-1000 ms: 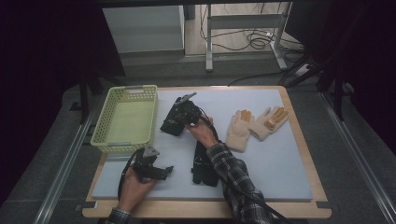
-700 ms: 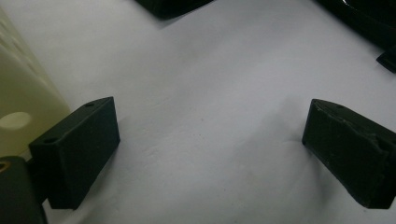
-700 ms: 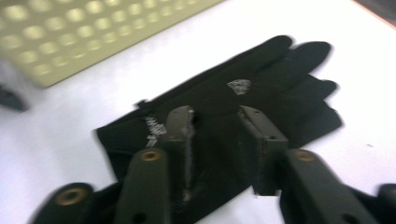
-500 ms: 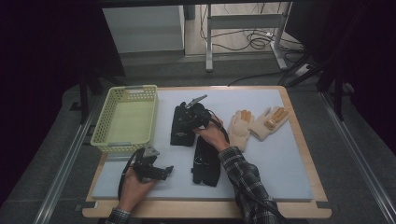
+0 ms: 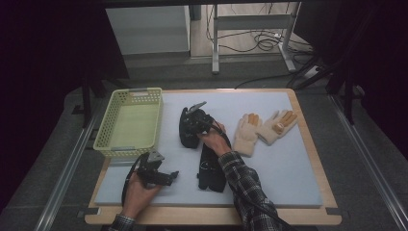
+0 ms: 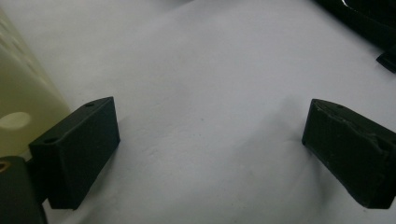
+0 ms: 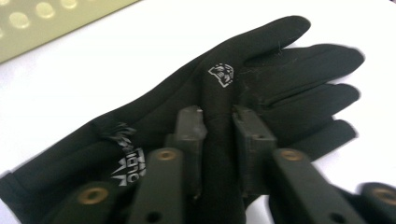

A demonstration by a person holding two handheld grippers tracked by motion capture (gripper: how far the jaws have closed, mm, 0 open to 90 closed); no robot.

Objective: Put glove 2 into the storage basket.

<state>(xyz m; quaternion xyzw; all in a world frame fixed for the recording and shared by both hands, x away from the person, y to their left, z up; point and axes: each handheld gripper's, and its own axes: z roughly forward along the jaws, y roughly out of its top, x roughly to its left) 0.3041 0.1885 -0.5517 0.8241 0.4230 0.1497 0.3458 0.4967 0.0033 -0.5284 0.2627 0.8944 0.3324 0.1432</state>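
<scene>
A black glove [image 5: 187, 131] [image 7: 280, 65] lies flat on the white mat, right of the basket. My right gripper [image 5: 193, 120] [image 7: 218, 119] sits on top of it. Its jaws have just been closing and now pinch a raised fold of the glove's back, so it is shut on the glove. A second black glove [image 5: 211, 168] lies nearer the front, partly under the right forearm. My left gripper [image 5: 168, 176] [image 6: 210, 149] rests on the mat at the front left, jaws wide open with bare mat between them.
A pale yellow-green basket [image 5: 115, 144] [image 7: 42, 23] [image 6: 18, 102] stands at the mat's left. Two tan gloves [image 5: 248, 134] [image 5: 279, 124] lie right of the black ones. The wooden table edge [image 5: 312, 144] borders the mat. A black glove's edge [image 6: 369, 18] shows beyond the left gripper.
The black glove went from bunched up under the right gripper to lying flat. The right gripper let go, came down a little and pinched a fold of it again. The left hand stayed put.
</scene>
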